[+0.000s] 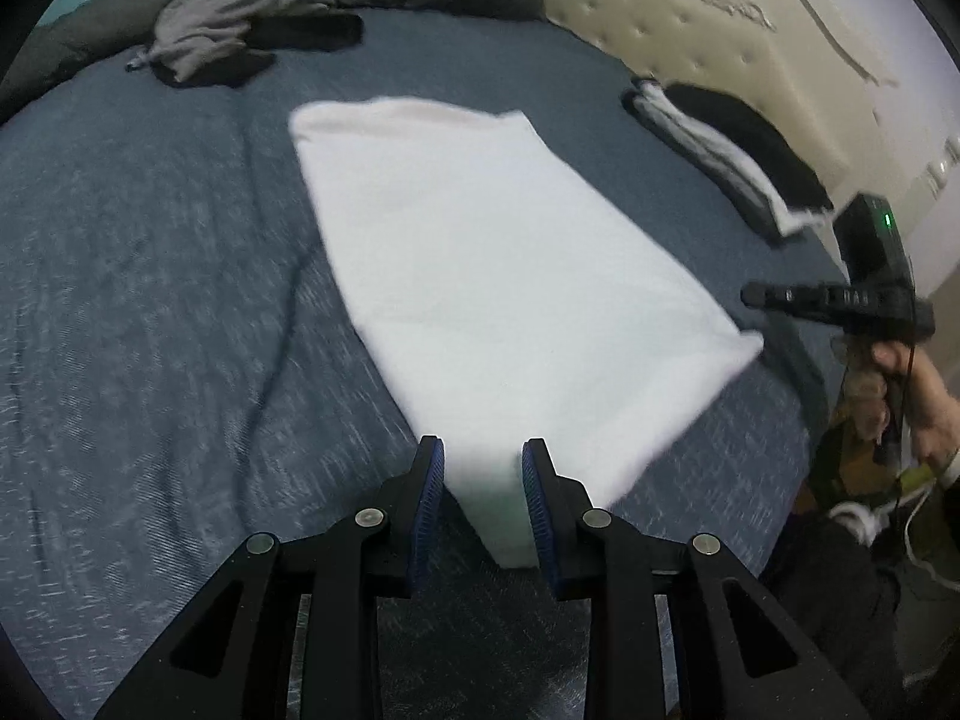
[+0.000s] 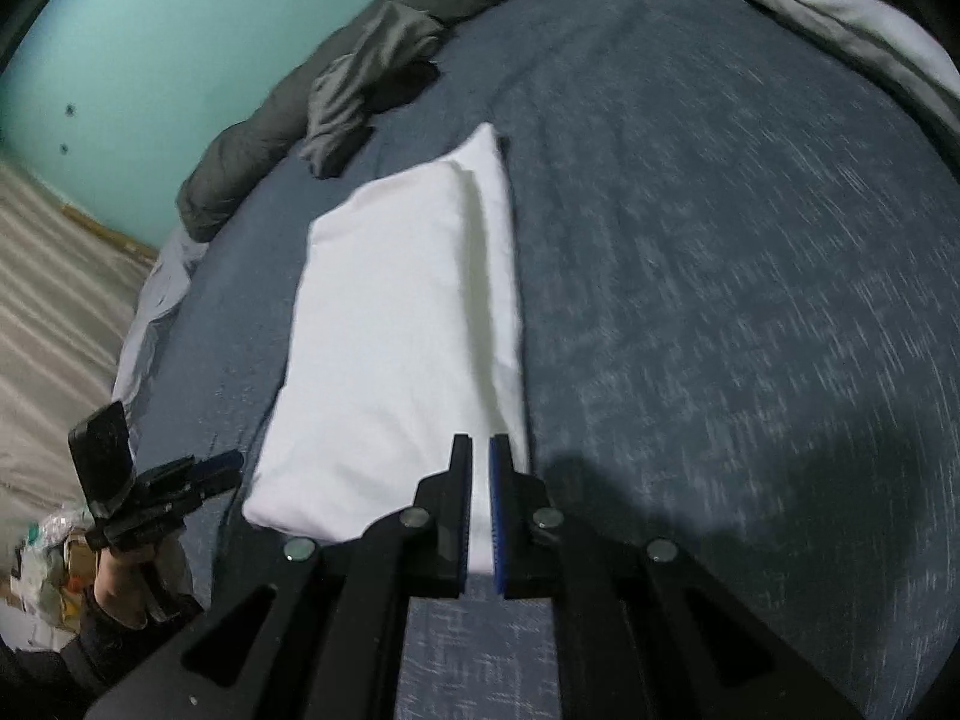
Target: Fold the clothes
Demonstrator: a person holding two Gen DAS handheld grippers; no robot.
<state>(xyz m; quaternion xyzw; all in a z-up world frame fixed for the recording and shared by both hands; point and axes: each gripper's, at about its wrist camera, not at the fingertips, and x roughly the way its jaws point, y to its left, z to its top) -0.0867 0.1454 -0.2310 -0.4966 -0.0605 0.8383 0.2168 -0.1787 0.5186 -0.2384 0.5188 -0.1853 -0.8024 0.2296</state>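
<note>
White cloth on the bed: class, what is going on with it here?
A person is folding a white cloth on a blue bedspread, a claw in each hand. The left claw pinches one near corner; the right claw is shut on the other. More clothes lie at the far edge.

A white folded cloth garment [image 1: 480, 276] lies flat as a long rectangle on the blue-grey bed cover, stretching away from both pairs of fingers. Its near thick corner sits between the left fingers [image 1: 429, 480]; its near right edge runs between the almost closed right fingers [image 2: 499, 480].
</note>
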